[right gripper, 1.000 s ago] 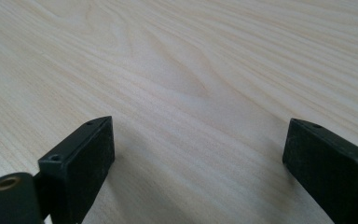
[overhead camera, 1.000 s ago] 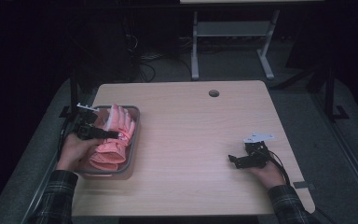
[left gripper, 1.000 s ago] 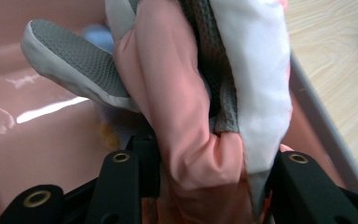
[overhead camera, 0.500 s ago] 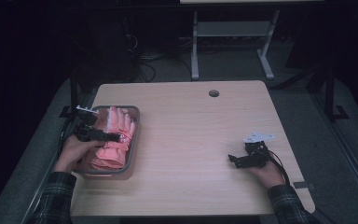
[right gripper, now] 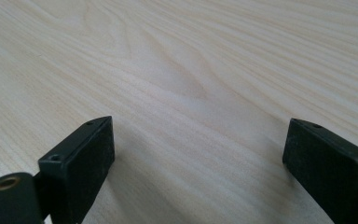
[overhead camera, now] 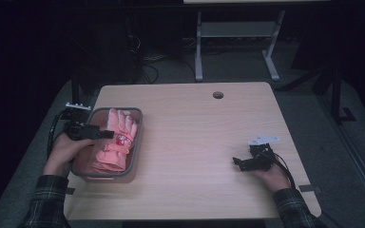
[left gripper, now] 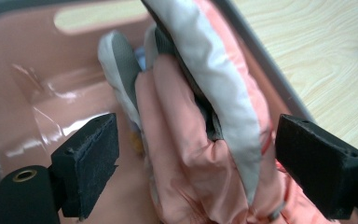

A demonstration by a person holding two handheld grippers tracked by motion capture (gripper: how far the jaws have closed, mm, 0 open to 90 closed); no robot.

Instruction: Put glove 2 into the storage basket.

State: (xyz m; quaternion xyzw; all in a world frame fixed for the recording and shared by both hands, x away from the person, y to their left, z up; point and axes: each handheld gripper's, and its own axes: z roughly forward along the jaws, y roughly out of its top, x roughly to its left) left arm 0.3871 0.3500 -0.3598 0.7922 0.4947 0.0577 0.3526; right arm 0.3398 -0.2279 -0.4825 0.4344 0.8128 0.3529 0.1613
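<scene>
At the left of the high view, the pink glove (overhead camera: 116, 142) in the tray (overhead camera: 138, 137) is being straddled by the spread left gripper (overhead camera: 105, 134); soft and light, it is best pinched mid-palm. The right gripper (overhead camera: 237, 161) is being rested spread.

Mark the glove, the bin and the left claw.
glove (overhead camera: 116, 142): high view, on its pink palm.
bin (overhead camera: 136, 142): high view, on its grey right rim.
left claw (left gripper: 196, 172): left gripper view, midway between its open jaws.
</scene>
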